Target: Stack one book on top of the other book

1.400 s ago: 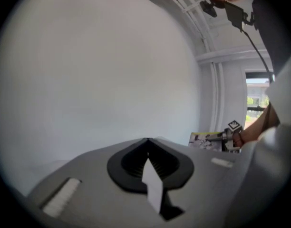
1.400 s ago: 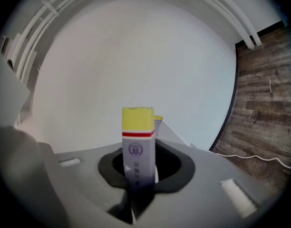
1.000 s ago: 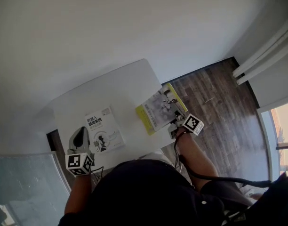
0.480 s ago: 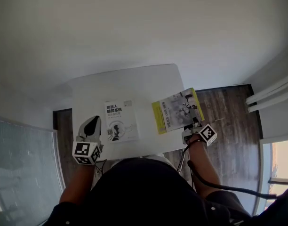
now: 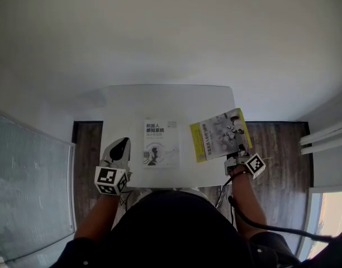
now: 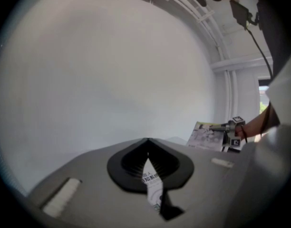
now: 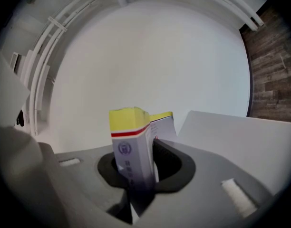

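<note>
I am watching the pinch on the yellow book (image 5: 220, 134) most of all. The right gripper (image 5: 236, 159) is holding it only by its near edge, so most of its weight is hanging out past the jaws. By my judgement, a quick swing toward the white book (image 5: 161, 144) could make the cover sag or the pages slide out of the grip. With part of the yellow book reaching beyond the right edge of the bench (image 5: 171, 102), a slip there would be sending it to the floor (image 5: 271, 141). Coming in too low is the other risk: the leading edge could shove the white book askew instead of passing over it.

The right gripper is clamping the yellow book with its jaws only narrowly apart, both pads pressing on the covers. In the right gripper view the book is standing between them, its yellow band uppermost. The left gripper (image 5: 118, 152) is sitting at the left side of the bench, near the white book but apart from it. Its jaws are meeting at the tips and gripping nothing. The white book is lying flat at the middle of the bench, with the yellow one to its right and not yet over it.
</note>
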### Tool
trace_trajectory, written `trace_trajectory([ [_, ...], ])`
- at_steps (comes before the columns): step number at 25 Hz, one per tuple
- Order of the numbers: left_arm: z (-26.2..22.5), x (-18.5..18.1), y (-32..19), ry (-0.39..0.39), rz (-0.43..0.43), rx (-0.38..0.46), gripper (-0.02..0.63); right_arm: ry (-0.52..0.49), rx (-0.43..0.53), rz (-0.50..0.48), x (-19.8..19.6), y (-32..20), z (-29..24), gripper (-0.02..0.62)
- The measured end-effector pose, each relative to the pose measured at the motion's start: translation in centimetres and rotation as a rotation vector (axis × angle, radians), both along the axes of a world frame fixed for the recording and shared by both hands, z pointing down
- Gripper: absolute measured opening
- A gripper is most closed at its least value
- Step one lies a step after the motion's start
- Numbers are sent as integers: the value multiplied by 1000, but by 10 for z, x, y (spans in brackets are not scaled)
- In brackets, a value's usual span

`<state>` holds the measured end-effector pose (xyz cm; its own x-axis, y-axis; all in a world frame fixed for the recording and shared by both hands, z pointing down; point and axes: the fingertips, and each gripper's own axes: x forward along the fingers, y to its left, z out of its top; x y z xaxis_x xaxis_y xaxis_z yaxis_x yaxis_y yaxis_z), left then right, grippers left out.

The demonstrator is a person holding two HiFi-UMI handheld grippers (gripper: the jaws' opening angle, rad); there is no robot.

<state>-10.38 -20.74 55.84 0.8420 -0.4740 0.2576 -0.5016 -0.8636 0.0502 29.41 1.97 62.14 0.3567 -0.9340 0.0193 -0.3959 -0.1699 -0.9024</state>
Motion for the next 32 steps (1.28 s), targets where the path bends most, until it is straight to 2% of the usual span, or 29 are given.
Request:
trace_trajectory([
  [5,-16,-21,3,6,-33,6,5,8,13,-29,-15,-8,-19,77],
  [10,-7,-35,3,8,-57,-8,5,0,44,-53,-25,-21,-21,78],
  [14,-23,-45,9,4,-69,14,5,13,57,-69,-32,-23,-36,78],
  [18,3,-57,-14,0,-90,-5,5,-1,50,-93,-44,-56,-14,78],
  [22,7,-69,-19,0,-111,-16,5,-3,52,-131,-58,-74,-13,78],
  [29,17,-133,-66,5,-156,-52,5,6,20,-169,-113,-142,-13,80],
  [32,19,-164,-85,7,-182,-63,5,11,36,-192,-137,-168,-22,80],
])
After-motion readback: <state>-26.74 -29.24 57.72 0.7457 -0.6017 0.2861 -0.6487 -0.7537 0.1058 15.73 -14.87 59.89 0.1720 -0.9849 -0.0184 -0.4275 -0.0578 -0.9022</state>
